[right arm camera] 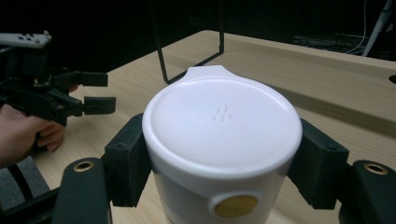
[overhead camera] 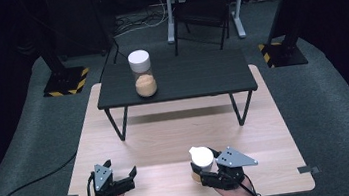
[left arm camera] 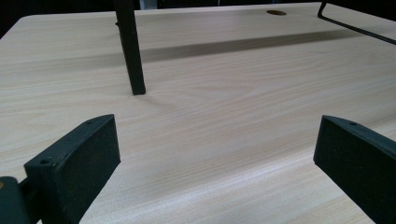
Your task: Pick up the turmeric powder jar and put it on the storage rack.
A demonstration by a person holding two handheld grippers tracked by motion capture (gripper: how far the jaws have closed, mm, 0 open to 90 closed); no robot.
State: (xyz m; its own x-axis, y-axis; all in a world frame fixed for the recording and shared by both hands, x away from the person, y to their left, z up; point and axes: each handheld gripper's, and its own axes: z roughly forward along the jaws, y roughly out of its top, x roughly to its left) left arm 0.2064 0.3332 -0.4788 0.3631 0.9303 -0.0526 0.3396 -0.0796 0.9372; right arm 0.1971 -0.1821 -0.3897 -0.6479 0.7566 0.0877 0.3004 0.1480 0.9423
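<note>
A jar with a white lid and tan contents low inside is held near the wooden table's front right. My right gripper is shut on it, one pad on each side just under the lid. In the right gripper view its jaws clamp the jar from left and right. At the front left my left gripper rests low over the wood, open, with bare table between its jaws. It also appears in the right gripper view, held in a hand. A second jar, clear with a white lid and orange contents, stands on the black low table.
The black low table stands across the far half of the wooden table on thin legs. Behind it are a dark chair and two stands with yellow-black striped bases. A cable trails off the front left.
</note>
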